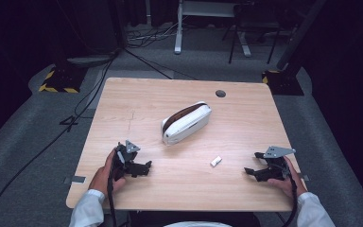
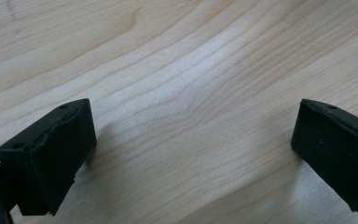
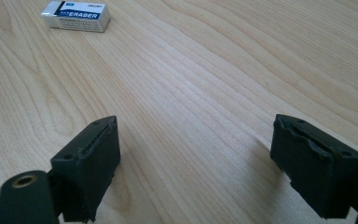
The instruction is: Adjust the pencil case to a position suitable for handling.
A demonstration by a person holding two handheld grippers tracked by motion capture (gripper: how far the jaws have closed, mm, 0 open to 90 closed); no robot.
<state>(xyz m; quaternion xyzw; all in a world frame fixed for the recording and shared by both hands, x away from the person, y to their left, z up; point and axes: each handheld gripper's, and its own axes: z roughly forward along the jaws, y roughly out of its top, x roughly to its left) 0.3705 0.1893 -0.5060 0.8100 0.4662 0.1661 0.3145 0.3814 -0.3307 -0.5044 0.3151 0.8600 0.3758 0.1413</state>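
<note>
A white pencil case with a dark open top lies slantwise near the middle of the wooden table. A small white eraser rests to its lower right; in the right gripper view the eraser lies far ahead at upper left. My left gripper sits low at the front left, held by a hand, jaws wide apart over bare wood. My right gripper sits at the front right, open, with nothing between its jaws.
A round dark cable hole sits near the table's far edge. Beyond the table are grey floor, cables, a white stand and black posts with yellow-black bases. White sleeves enter from the bottom.
</note>
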